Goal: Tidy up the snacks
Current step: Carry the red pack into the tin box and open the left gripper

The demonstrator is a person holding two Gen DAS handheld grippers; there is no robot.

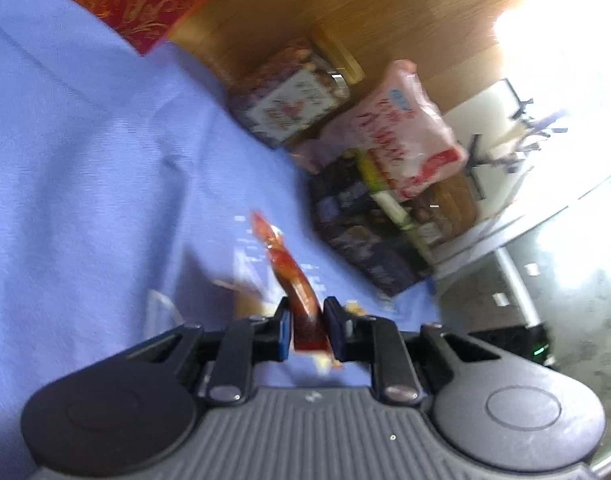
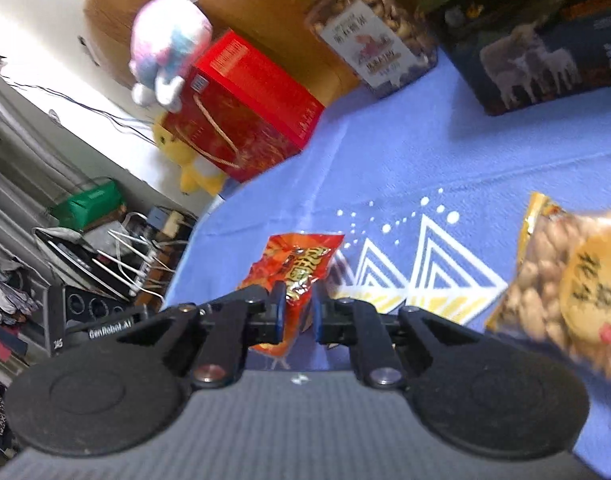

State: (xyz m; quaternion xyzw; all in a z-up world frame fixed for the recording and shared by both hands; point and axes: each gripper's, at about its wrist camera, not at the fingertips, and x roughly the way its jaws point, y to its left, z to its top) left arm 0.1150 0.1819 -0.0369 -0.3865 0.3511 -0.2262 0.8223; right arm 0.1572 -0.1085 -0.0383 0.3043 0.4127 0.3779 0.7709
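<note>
In the left wrist view a thin red-orange snack packet (image 1: 293,276) stands edge-on between the pads of my left gripper (image 1: 307,306), which is shut on it above the blue tablecloth (image 1: 85,160). In the right wrist view my right gripper (image 2: 299,294) pinches the near end of an orange-red snack packet (image 2: 297,260); the rest of that packet lies on the cloth (image 2: 425,152). A blurred clear bag of peanuts (image 2: 565,280) sits just right of the right gripper.
At the back stand a jar of nuts (image 2: 373,28), a dark box with animal pictures (image 2: 537,48), a red gift box (image 2: 241,108) and plush toys (image 2: 169,44). A pink bag (image 1: 405,132) leans on the dark box (image 1: 357,220). The table edge drops off at left onto floor clutter (image 2: 105,248).
</note>
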